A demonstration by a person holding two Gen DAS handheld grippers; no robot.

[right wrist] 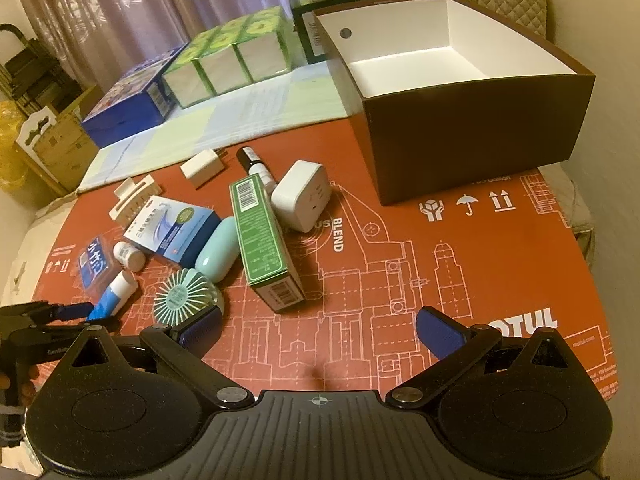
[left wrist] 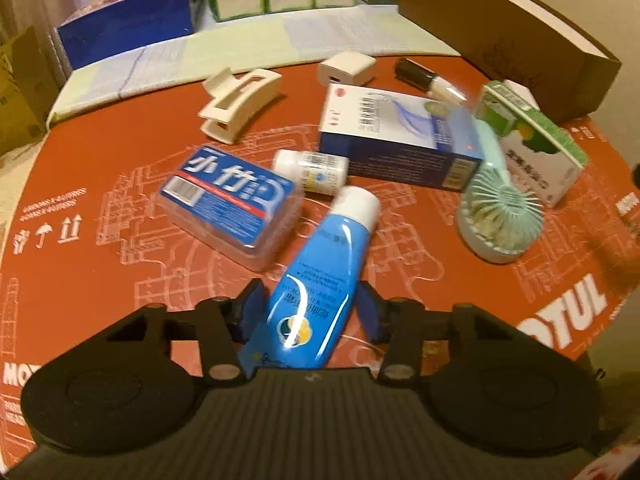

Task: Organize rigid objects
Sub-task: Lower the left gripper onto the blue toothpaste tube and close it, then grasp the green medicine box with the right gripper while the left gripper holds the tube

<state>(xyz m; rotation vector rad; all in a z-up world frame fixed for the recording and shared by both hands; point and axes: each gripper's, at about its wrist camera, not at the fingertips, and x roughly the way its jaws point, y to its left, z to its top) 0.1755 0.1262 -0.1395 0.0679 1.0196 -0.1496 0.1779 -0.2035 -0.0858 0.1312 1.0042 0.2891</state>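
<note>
Right wrist view is showing the brown box point(right wrist: 472, 128) empty, everything lying outside on the mat; left gripper point(left wrist: 310, 312) is closing around the blue tube point(left wrist: 320, 276), right gripper point(right wrist: 320, 328) is staying wide open and empty.

"BLEND", "MOTUL" on red mat point(right wrist: 440, 240); "小竹" on blue box point(left wrist: 230, 206).

Bare red mat point(right wrist: 400, 280) open between the clutter and the brown box point(right wrist: 472, 140), green carton point(right wrist: 264, 240) and white plug cube point(right wrist: 302, 196) bordering it, items packed touching at left
</note>
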